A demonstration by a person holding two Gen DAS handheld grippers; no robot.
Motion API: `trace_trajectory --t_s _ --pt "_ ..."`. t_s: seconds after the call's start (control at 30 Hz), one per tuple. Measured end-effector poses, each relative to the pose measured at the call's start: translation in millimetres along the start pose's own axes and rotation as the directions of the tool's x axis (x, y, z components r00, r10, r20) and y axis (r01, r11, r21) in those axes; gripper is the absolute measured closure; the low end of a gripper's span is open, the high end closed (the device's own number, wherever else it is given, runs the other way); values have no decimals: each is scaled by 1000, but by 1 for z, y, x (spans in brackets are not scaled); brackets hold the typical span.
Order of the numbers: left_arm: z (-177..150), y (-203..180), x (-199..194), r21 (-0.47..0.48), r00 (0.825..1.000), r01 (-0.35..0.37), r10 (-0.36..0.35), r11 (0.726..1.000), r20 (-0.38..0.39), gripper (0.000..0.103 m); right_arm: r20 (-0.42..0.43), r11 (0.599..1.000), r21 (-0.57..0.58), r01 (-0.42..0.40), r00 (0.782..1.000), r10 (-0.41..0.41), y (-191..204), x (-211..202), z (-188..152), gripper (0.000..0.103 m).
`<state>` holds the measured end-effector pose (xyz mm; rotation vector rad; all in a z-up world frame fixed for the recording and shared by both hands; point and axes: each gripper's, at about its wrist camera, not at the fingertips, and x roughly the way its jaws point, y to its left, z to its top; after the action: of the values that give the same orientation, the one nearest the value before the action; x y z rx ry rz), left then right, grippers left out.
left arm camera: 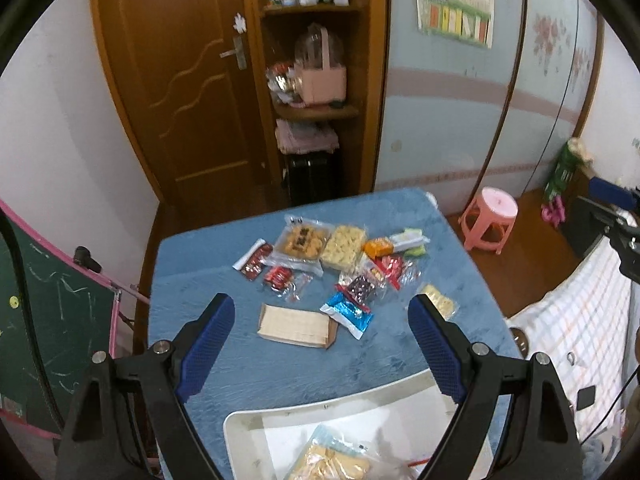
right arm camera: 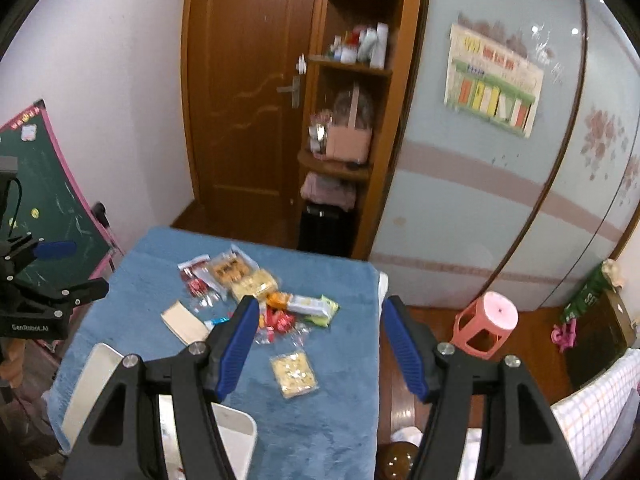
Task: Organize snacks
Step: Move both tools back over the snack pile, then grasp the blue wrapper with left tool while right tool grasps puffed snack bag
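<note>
Across the middle of the left wrist view, the snack packets [left arm camera: 340, 256] lie scattered on the blue-covered table [left arm camera: 224, 368], and one packet already sits in the white tray [left arm camera: 256, 420] at the bottom edge. So we're between picks, I'd say: one snack filed, plenty left. The left gripper [left arm camera: 322, 316] hangs over the table with its jaws spread wide and nothing between them, framing a tan box [left arm camera: 296, 326] and a blue foil packet [left arm camera: 348, 314]. The right gripper [right arm camera: 320, 320] is open too, and empty, above the pile's right side. A pale cracker packet [right arm camera: 294, 372] lies apart, nearest that gripper (an easy candidate). The next move calls for dropping onto one packet, pinching it flat across its width, then carrying it to the tray.
</note>
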<state>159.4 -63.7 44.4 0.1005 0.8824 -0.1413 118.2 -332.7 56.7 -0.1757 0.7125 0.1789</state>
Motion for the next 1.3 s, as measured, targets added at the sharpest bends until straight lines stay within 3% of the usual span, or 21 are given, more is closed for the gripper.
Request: trace_trajectory --t_s 0.23,0.43,0.7,0.83,1.07,1.2,1.3 --pt "-3 -14 90 -13 988 4 -6 1000 -155 15 -138 996 44 -74 987 79 -13 78 -33 38" --pt "-5 -14 165 -122 957 30 -63 992 -282 15 -260 990 66 -127 955 140 -5 145 -65 38" --pt "-25 -10 257 -176 887 -24 -61 984 -458 16 -354 968 153 -201 903 244 -5 208 -94 38" --pt "-36 -10 277 -250 869 -5 -120 968 -481 19 -376 964 154 -216 890 260 -2 221 -103 38" --pt "-51 -16 304 -306 834 18 -183 952 -520 38 -404 960 162 -230 872 277 -2 239 -114 38" --pt "-59 -16 312 -351 831 28 -217 936 -511 39 -408 956 176 -237 866 290 -3 247 -116 38" --pt "-62 -19 313 -361 842 24 -213 932 -495 39 -417 954 172 -245 859 296 0 253 -117 38"
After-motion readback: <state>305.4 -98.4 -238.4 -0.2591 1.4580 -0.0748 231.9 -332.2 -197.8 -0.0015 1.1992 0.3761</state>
